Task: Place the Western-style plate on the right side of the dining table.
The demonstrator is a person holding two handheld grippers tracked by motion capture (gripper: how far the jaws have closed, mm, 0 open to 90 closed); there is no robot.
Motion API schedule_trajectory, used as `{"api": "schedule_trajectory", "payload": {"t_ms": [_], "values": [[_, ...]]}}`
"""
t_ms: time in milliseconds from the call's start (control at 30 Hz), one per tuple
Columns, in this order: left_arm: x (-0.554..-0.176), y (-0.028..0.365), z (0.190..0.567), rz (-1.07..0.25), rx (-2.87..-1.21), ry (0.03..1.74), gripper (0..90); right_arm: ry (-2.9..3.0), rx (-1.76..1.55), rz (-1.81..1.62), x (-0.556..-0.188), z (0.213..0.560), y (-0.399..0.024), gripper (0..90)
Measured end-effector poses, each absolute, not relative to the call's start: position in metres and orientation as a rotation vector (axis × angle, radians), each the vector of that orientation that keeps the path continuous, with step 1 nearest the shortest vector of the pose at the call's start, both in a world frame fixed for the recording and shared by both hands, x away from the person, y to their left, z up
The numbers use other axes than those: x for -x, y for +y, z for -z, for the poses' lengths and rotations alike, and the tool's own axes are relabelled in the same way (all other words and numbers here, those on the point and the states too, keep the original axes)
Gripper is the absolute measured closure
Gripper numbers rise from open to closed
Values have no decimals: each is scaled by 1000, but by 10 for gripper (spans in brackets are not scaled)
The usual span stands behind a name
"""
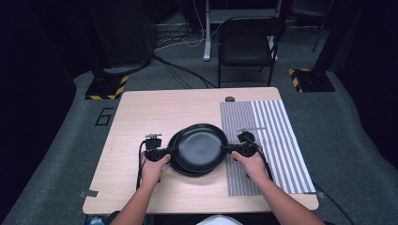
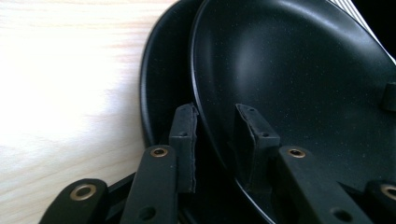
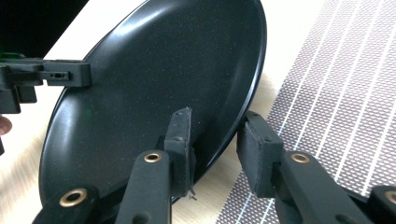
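The upper plate (image 1: 201, 146) lies directly between the two grippers, its rim entering each set of fingers edge-on. It rests on, or sits just above, a lower plate (image 1: 180, 165) at the centre of the counter (image 1: 136, 117); which of the two cannot be told.

The left gripper (image 1: 172, 151) straddles the upper plate's left rim, one finger (image 2: 184, 140) outside and one inside the bowl. A narrow gap shows beside the rim (contact not confirmed).

The right gripper (image 1: 227, 149) straddles the right rim in the same manner, fingers (image 3: 180, 149) apart, with a wider gap on the outer side.

Both hands stand equally near, at opposite ends of one diameter running left to right.

Count: two black plates, two grippers, one striped mat (image 1: 267, 140) under the right hand (image 1: 251, 164), one small dark object (image 1: 229, 99) at the far edge.
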State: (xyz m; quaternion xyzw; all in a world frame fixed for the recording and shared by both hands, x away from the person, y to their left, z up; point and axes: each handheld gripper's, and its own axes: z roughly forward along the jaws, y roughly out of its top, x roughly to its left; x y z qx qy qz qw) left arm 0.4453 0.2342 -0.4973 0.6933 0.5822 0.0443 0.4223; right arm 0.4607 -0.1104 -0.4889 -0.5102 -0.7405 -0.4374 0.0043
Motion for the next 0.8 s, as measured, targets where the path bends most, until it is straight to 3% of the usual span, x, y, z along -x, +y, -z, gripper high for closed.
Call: {"api": "schedule_trajectory", "payload": {"t_ms": [800], "values": [[-444,227,500,-165,-1704,1477,674,-2305,1587,1332,-453,482,-117,653]]}}
